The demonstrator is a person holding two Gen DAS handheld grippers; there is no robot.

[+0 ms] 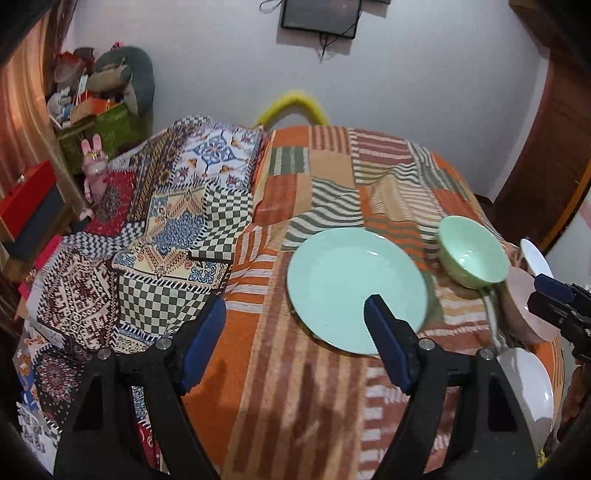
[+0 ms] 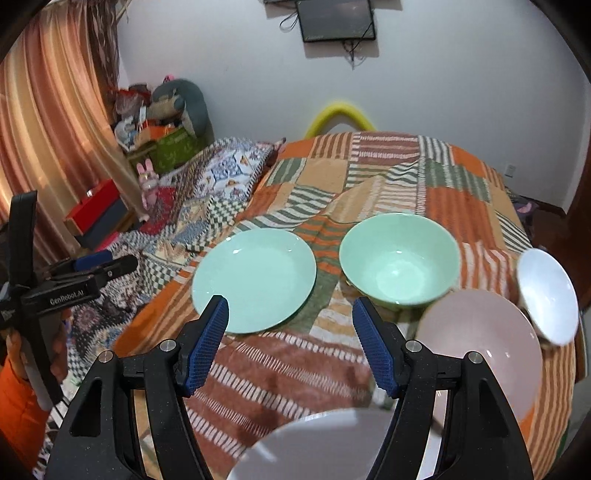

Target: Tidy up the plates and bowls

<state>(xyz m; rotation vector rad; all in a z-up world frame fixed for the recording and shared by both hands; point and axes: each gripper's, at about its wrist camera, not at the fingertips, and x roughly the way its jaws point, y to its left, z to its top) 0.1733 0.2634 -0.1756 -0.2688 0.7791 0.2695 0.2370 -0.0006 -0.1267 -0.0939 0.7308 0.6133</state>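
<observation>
A mint green plate [image 1: 354, 288] [image 2: 255, 278] lies flat on the orange striped blanket. A green bowl [image 1: 472, 251] [image 2: 399, 262] stands right of it. A pink plate [image 2: 484, 350] [image 1: 528, 302], a small white bowl [image 2: 546, 295] [image 1: 535, 258] and a white plate [image 2: 321, 446] [image 1: 528, 387] lie at the near right. My left gripper [image 1: 295, 314] is open and empty, just left of the green plate. My right gripper [image 2: 290, 314] is open and empty, above the blanket in front of the green plate and bowl.
A patterned quilt [image 1: 155, 229] covers the bed's left side. A red box [image 1: 29, 199] and a pile of toys [image 1: 103, 85] stand at the left by the curtain. A screen [image 2: 336, 18] hangs on the far wall.
</observation>
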